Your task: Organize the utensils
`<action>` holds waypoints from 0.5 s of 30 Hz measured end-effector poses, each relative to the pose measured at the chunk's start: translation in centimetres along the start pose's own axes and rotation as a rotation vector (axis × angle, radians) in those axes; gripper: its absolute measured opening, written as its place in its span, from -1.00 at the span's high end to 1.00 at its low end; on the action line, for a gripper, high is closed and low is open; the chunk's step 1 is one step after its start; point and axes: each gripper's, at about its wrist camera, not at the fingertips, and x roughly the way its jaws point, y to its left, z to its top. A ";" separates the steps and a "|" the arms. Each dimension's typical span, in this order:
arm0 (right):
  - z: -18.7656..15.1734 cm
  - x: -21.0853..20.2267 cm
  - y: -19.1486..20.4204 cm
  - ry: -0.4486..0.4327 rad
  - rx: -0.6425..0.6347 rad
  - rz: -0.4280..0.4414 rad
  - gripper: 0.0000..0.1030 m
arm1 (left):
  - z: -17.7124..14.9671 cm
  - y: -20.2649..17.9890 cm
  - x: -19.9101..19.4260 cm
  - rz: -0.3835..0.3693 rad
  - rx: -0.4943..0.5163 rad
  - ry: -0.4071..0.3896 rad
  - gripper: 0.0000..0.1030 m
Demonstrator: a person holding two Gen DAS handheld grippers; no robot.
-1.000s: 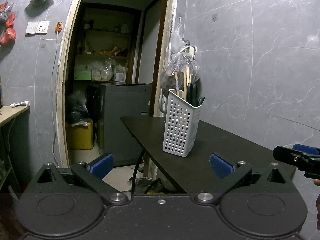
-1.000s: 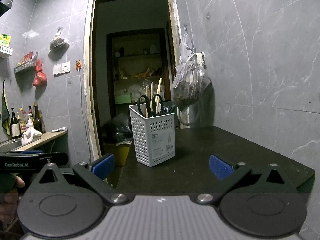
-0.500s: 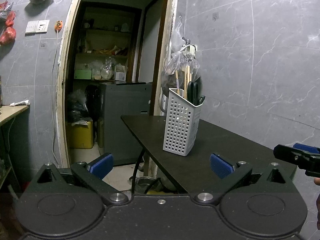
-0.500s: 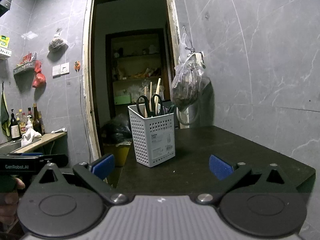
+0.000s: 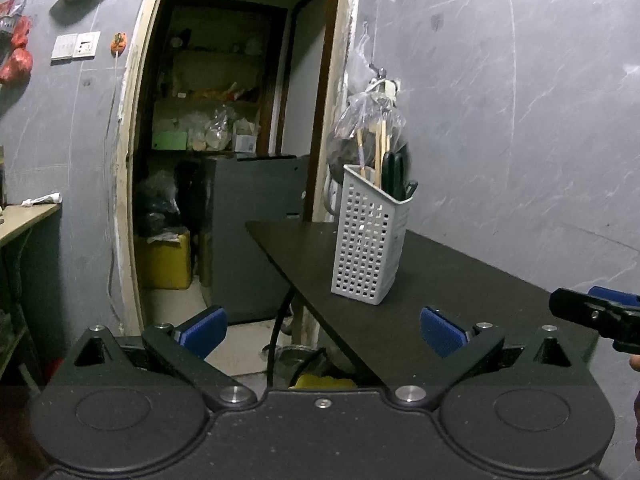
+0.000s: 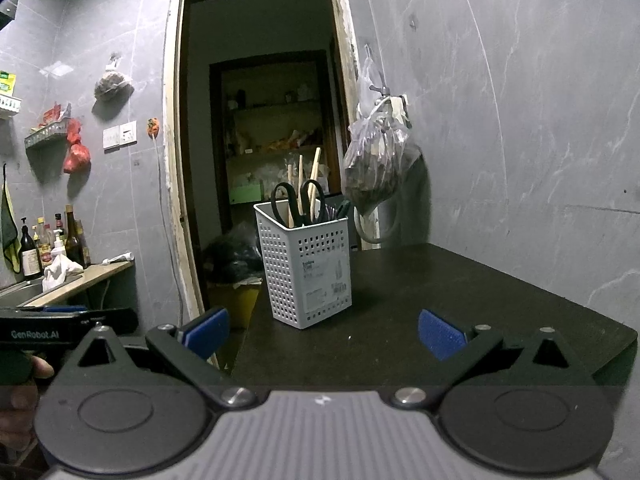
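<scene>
A white perforated utensil holder (image 6: 306,268) (image 5: 370,236) stands upright on the dark table (image 6: 440,304) (image 5: 460,280). Black-handled scissors (image 6: 298,200) and wooden chopsticks (image 6: 314,174) stick out of its top. My right gripper (image 6: 322,334) hangs open in front of the holder, well short of it, with nothing between its blue pads. Off the table's left edge, my left gripper (image 5: 322,330) is open and empty too, the holder ahead and slightly to its right. Each gripper shows at the edge of the other's view.
A plastic bag (image 6: 378,164) hangs from a wall hook just behind the holder. An open doorway (image 5: 224,140) leads to shelves and a yellow bin (image 5: 164,260). At far left, a counter (image 6: 68,280) carries bottles. Grey tiled wall closes the table's right side.
Both grippers have barely drifted; the holder sits a touch higher in the right wrist view. Nothing was picked up or released.
</scene>
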 end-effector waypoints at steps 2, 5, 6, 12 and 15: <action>-0.1 0.3 -0.2 0.006 0.004 0.001 -1.00 | 0.0 0.1 0.3 -0.003 -0.004 0.008 -0.99; -0.2 0.8 -0.4 0.018 0.009 0.003 -1.00 | -0.2 0.1 0.8 -0.003 -0.007 0.021 -0.99; -0.2 1.0 -0.4 0.023 0.011 0.003 -1.00 | -0.2 0.1 1.0 0.000 -0.006 0.025 -0.99; -0.6 2.1 -1.0 0.042 0.029 0.003 -1.00 | -0.4 0.2 2.4 0.002 0.000 0.058 -0.99; -0.8 2.9 -1.5 0.058 0.038 -0.002 -1.00 | -0.3 0.0 3.3 0.005 0.004 0.080 -0.99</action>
